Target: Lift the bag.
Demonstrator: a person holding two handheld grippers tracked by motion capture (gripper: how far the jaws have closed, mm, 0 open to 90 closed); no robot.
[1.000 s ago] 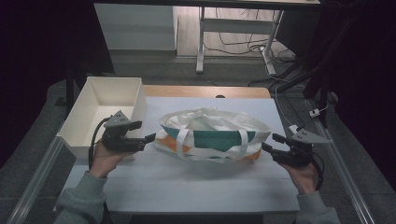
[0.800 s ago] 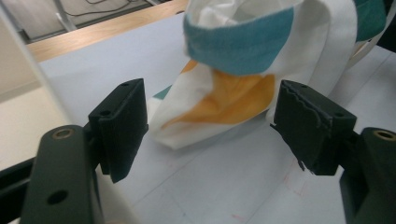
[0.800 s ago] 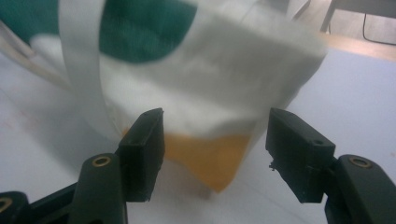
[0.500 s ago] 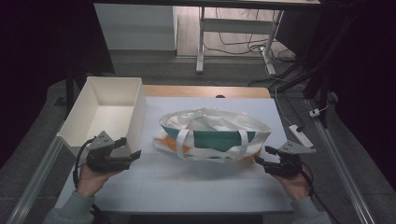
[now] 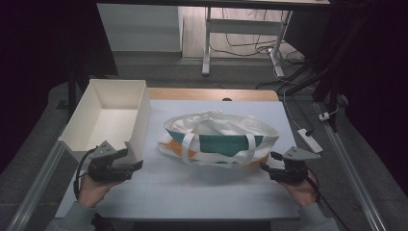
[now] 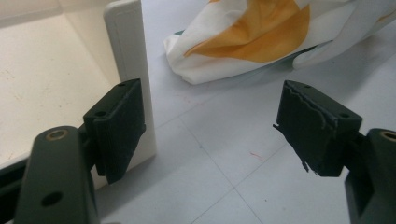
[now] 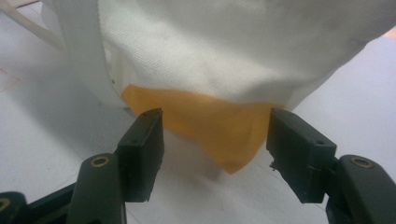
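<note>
High view: the soft, floppy cloth tote bag [image 5: 219, 139] slumps mid-table, light and best pinched at a corner or strap, while left tongs [image 5: 136, 167] and right tongs [image 5: 265, 167] gape empty.

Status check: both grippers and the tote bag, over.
Left gripper open beside white bin. Right gripper open, bag's orange corner between jaws, ungripped. Tote bag flat on table.

bags: 1 (tote bag [image 5: 219, 139]) | white bin [image 5: 113, 115]: 1 | grippers: 2 | table [image 5: 192, 192]: 1
</note>
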